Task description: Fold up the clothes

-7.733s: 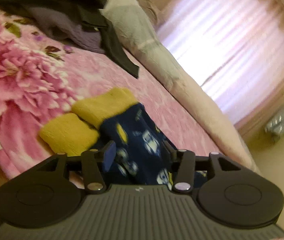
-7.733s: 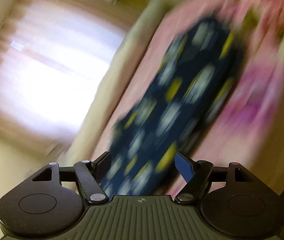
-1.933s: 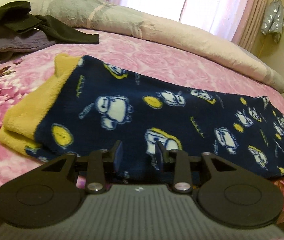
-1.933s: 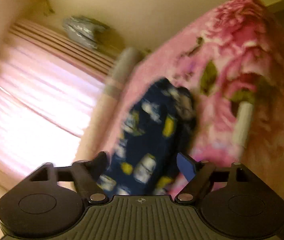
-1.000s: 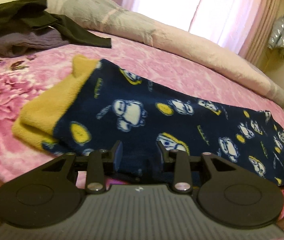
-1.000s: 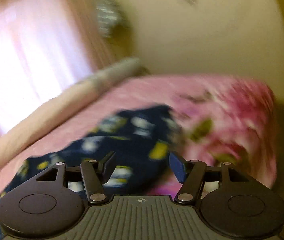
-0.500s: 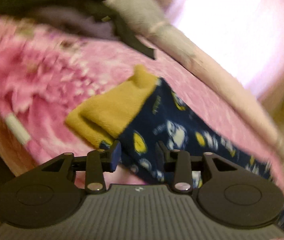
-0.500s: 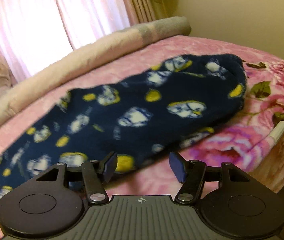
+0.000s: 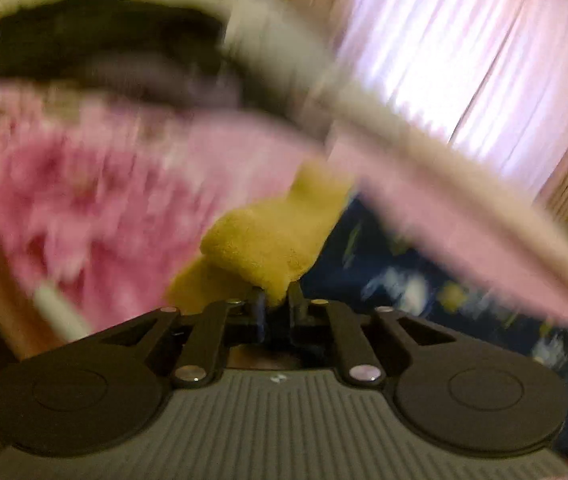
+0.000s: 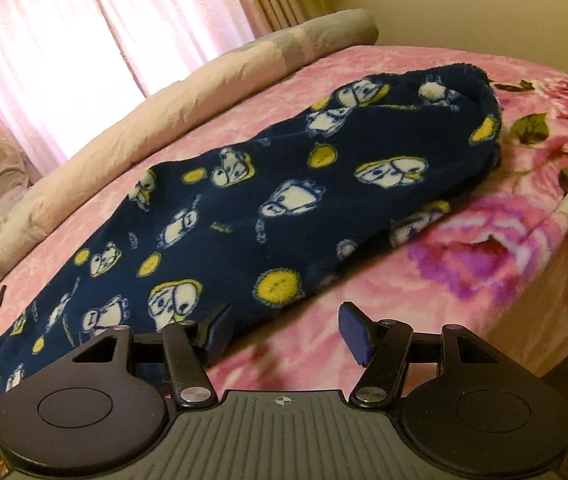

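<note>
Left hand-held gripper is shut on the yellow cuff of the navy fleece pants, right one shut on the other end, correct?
Half right. The left hand-held gripper is shut on the yellow cuff. But the right wrist view shows the right hand-held gripper open, gripping nothing, beside the navy fleece pants.

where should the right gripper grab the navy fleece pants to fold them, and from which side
Take the near long edge of the navy pants, where the fabric lies just ahead of the open right gripper. Come in low from the bed's front edge, sliding one finger under the hem. The pants lie flat on the pink blanket, and the left gripper already pinches the yellow cuff.
</note>
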